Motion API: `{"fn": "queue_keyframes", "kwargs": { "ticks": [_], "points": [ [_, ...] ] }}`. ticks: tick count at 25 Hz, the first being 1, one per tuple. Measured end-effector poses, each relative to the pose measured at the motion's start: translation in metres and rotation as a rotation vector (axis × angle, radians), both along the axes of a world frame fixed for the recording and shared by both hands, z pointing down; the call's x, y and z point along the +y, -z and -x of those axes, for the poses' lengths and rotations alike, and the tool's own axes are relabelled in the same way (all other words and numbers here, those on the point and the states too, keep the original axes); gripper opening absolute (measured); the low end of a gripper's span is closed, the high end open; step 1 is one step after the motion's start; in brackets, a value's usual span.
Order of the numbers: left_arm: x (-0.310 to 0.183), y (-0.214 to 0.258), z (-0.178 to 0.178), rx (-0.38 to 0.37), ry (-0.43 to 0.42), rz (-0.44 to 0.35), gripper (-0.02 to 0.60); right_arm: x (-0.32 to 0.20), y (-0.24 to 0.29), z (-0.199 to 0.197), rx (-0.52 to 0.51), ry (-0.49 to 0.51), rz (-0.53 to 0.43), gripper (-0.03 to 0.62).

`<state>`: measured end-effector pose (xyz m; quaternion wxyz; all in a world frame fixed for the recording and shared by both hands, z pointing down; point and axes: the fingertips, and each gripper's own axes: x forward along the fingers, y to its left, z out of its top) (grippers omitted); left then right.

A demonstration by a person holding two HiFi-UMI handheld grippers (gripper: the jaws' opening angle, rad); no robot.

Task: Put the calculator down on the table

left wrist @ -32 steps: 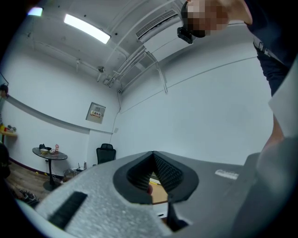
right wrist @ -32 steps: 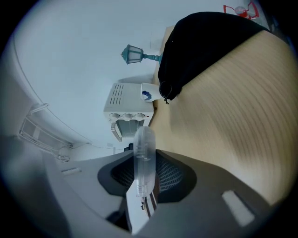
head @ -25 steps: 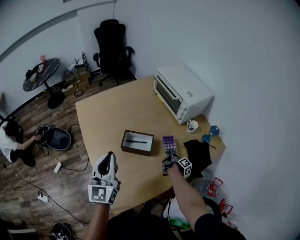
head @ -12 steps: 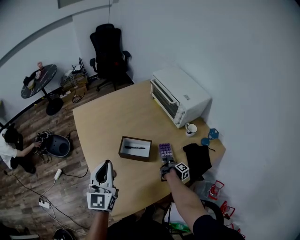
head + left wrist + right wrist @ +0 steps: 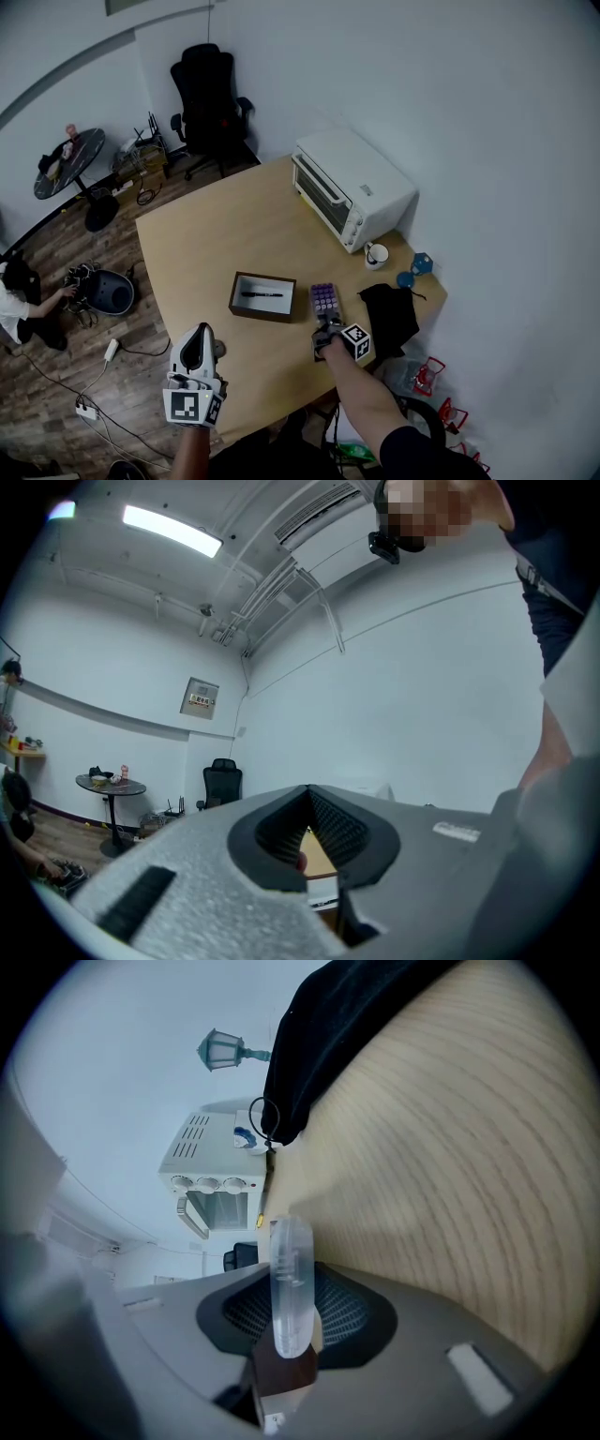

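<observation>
Calculator (image 5: pixel 324 300), purple-keyed, is lying flat just above or on the wooden table (image 5: pixel 216 244) in the head view. Its near end is disappearing into the right gripper (image 5: pixel 327 328), so contact with the top cannot be judged. Key print and the toaster oven (image 5: pixel 352 187) label are showing too small to read. The left gripper (image 5: pixel 200 336) is hovering at the table's near-left edge. In the left gripper view, its jaws are meeting at the tips with nothing between them. In the right gripper view, both pads are clamping the calculator edge-on, its key face turned out of sight, with a black cloth (image 5: pixel 347 1026) lying beyond.
</observation>
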<state>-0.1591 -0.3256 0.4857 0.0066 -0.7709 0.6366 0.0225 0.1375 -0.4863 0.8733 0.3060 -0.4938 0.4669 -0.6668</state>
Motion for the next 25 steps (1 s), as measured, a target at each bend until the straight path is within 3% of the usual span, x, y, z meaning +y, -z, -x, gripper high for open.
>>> {"fn": "queue_keyframes", "kwargs": {
  "ticks": [7, 13, 25],
  "points": [
    [0.0, -0.003, 0.0, 0.016, -0.001, 0.009, -0.005, 0.002, -0.002, -0.003, -0.005, -0.046, 0.093, 0.137],
    [0.0, -0.005, 0.003, 0.047, 0.002, 0.019, -0.005, 0.002, 0.009, -0.002, -0.029, -0.066, 0.092, 0.279],
    [-0.007, -0.01, -0.001, 0.066, -0.015, 0.016, -0.005, 0.041, 0.021, -0.008, -0.051, -0.125, 0.105, 0.318]
  ]
}}
